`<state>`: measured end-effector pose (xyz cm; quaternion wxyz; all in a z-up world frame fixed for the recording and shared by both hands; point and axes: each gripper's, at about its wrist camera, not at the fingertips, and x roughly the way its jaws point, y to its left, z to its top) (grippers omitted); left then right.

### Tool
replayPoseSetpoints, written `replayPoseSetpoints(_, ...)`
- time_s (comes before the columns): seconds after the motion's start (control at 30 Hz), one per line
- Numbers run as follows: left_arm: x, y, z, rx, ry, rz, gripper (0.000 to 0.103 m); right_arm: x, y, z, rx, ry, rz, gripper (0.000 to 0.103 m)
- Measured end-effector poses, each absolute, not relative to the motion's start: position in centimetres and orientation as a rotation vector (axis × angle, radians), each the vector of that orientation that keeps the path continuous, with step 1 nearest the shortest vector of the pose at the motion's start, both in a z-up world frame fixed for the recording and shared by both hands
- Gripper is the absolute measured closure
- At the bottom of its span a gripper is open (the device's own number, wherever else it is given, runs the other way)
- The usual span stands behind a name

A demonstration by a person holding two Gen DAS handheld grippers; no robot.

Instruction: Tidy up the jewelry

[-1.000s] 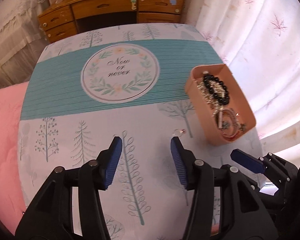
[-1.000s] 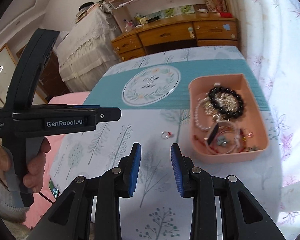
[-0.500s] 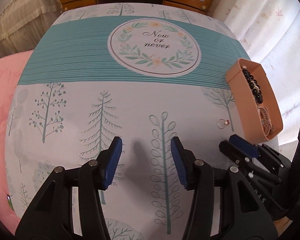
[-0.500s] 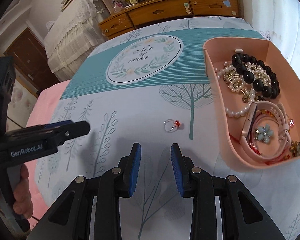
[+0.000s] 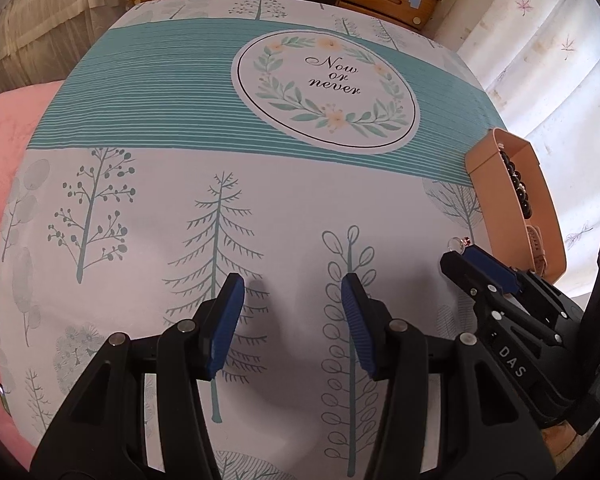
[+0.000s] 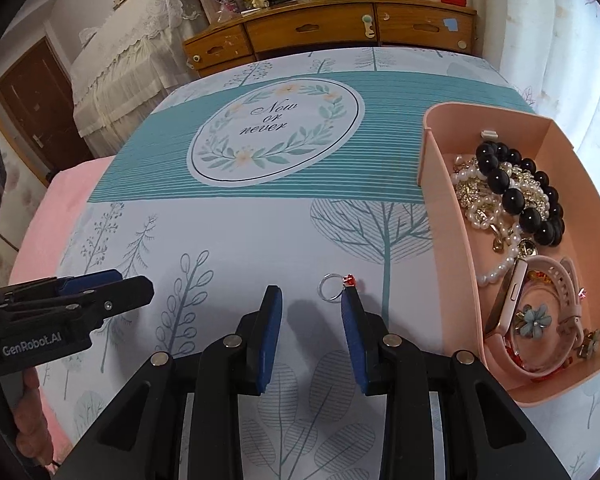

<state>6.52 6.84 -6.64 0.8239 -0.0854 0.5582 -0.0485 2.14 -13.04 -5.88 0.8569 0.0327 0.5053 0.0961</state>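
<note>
I am at the pick-up step: one small silver ring [image 6: 330, 287] with a red stone lies loose on the printed cloth of the bench [image 6: 236, 236], just left of the pink tray [image 6: 452, 240], and it is the only piece I can see outside that tray. My right gripper [image 6: 311, 334] hangs low over the cloth with its blue ribbed pads apart and nothing between them; the ring sits just ahead of the right-hand pad, the red stone almost at its tip, so it is off centre in the gap. My left gripper [image 5: 292, 322] is also spread wide and empty, held over bare cloth well to the left of the tray. I judge the next move calls for a slight shift toward the tray to centre the ring, then a close right down at the surface, because the band is thin, hard wire lying flat and could skate on the smooth cloth or slip from the pads. The tray is smooth rigid plastic with upright walls and already holds a black bead bracelet [image 6: 516, 196], a pearl strand [image 6: 496, 268], a pink strapped watch [image 6: 540, 312] and flower charms, so the ring should drop in beside them.
</note>
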Motion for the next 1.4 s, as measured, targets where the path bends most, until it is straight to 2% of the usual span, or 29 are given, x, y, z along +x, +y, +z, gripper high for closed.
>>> replayPoseSetpoints(0.63,7.2,6.9,-7.2,-0.217,1.182,-0.146,0.056,3.9,-11.9,-6.3,0.039,1.011,0.061,0.072)
replayPoseSetpoints(0.87,7.1,6.8,-7.1,-0.216,1.179,-0.157,0.056,3.7,-12.4,-6.3,0.041,1.0,0.043,0.084)
replayPoseSetpoints(0.93,7.0,6.8,-7.0,-0.214,1.177,-0.157,0.056,3.6,-12.6,-6.3,0.048,1.001,0.047,0.095)
replayPoseSetpoints(1.2,6.2,6.2,-6.2,-0.182,1.159,-0.153,0.056,3.0,-13.0,-5.9,0.098,1.003,0.094,0.096)
replayPoseSetpoints(1.4,5.0,5.6,-5.0,-0.142,1.128,-0.145,0.056,1.1,-14.8,-2.3,0.163,0.936,0.115,0.096)
